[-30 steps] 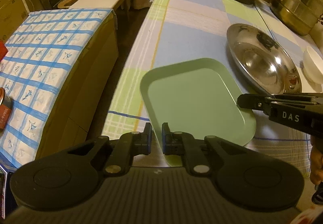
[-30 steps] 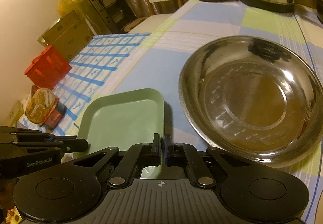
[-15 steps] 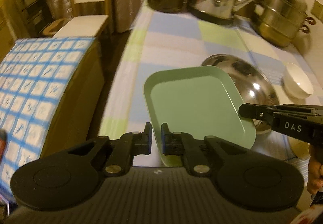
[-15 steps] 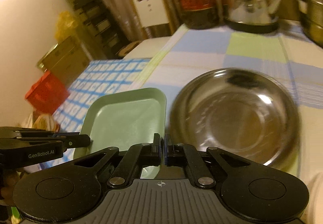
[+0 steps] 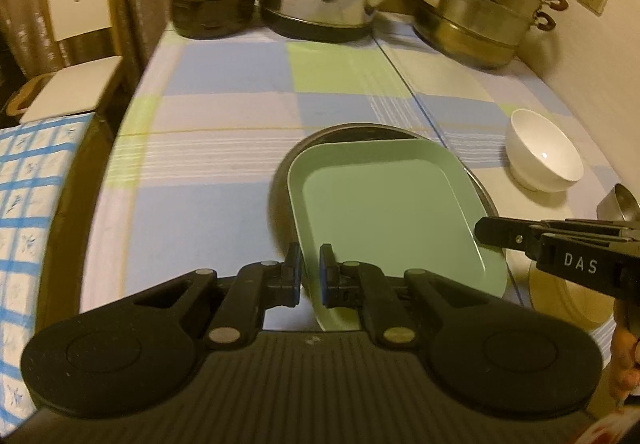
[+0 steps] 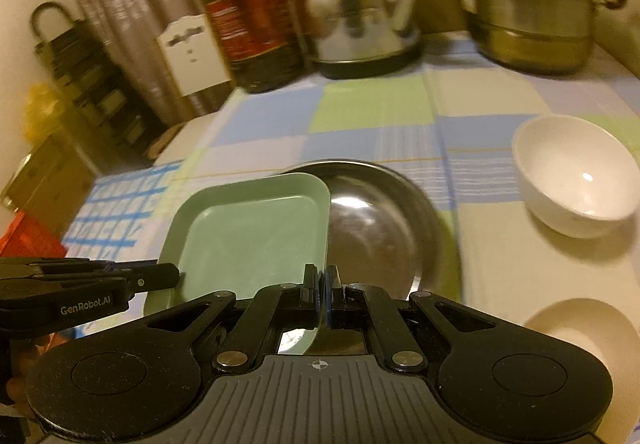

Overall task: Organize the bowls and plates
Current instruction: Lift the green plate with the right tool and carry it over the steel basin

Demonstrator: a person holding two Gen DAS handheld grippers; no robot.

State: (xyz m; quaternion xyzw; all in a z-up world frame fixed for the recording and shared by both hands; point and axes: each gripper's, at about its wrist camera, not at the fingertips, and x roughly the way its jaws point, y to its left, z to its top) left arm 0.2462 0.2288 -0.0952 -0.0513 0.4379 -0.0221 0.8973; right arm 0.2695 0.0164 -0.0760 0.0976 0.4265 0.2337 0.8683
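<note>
Carrying green plate [image 5: 384, 204] w/ both hand-held grippers, left [image 5: 310, 274] & right [image 6: 321, 294], clamped on rim; now shifted over steel dish [image 6: 384, 228], ready to stack.

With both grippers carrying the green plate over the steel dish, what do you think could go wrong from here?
1. Both the left gripper and the right gripper pinch only the thin rim of the green plate; uneven motion could twist it loose.
2. Dropped, it would probably clatter into the steel dish beneath and sit crooked.
3. The white bowl stands close to the right; a wide swing might knock it.
</note>
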